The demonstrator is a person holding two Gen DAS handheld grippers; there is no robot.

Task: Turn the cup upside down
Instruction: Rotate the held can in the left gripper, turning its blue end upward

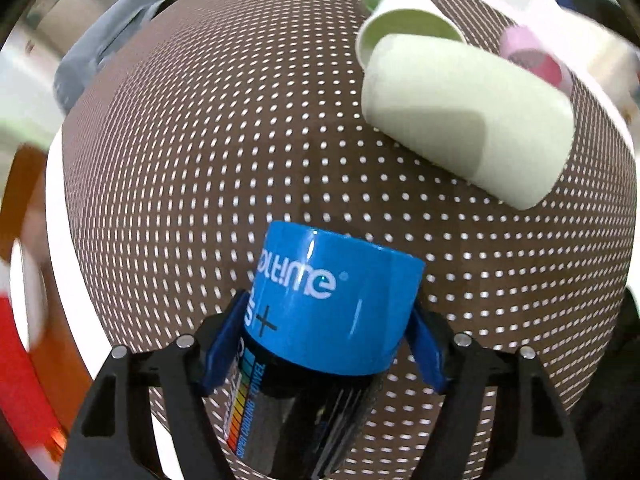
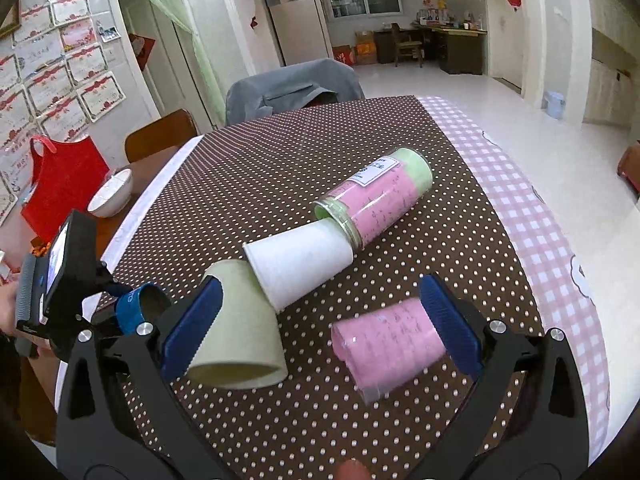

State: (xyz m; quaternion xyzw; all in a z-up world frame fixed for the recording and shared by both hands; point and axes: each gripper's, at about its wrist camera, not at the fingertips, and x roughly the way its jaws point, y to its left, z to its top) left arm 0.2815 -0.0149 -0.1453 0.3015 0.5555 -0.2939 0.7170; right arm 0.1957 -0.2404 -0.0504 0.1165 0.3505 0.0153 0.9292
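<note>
Right wrist view: your dotted brown tablecloth (image 2: 280, 168) carries four things lying on their sides, in size order: clear jar (image 2: 374, 196), white paper cup (image 2: 298, 266) with its base at the jar's mouth, pale green cup (image 2: 240, 332), pink cup (image 2: 386, 346). Your right gripper (image 2: 320, 324) is spread wide, left pad touching the green cup, holding nothing. Left wrist view: your left gripper (image 1: 326, 346) pinches the blue-and-black cup (image 1: 332, 300), held tilted above the cloth.
</note>
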